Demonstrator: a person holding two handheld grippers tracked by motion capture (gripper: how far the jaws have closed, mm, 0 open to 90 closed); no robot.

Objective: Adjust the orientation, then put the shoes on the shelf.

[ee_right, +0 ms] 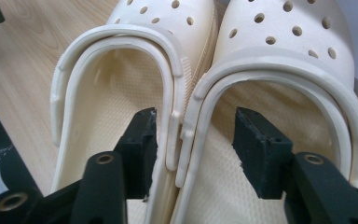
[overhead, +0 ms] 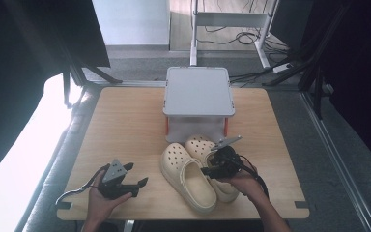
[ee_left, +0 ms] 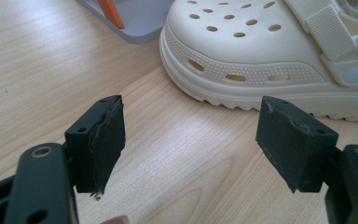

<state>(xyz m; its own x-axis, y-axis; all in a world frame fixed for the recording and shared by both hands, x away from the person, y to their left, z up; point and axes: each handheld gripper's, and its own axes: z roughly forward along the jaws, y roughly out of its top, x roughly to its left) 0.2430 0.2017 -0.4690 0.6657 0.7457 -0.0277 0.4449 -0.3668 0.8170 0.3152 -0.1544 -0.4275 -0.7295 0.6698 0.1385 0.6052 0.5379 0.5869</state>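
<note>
The table [overhead: 125, 121] carries one grey lidded box [overhead: 198, 92] at its far edge, middle. Just in front of the box lie two cream clogs [overhead: 187, 176] side by side and touching, toes toward the box, heels toward the near edge, long axes tilted slightly right. My right gripper [ee_right: 193, 140] straddles their adjoining inner walls, one jaw inside each clog, spread and not pinching. My left gripper [ee_left: 191, 140] hovers gaping and empty, near the near-left corner, beside the left clog [ee_left: 270, 56].
</note>
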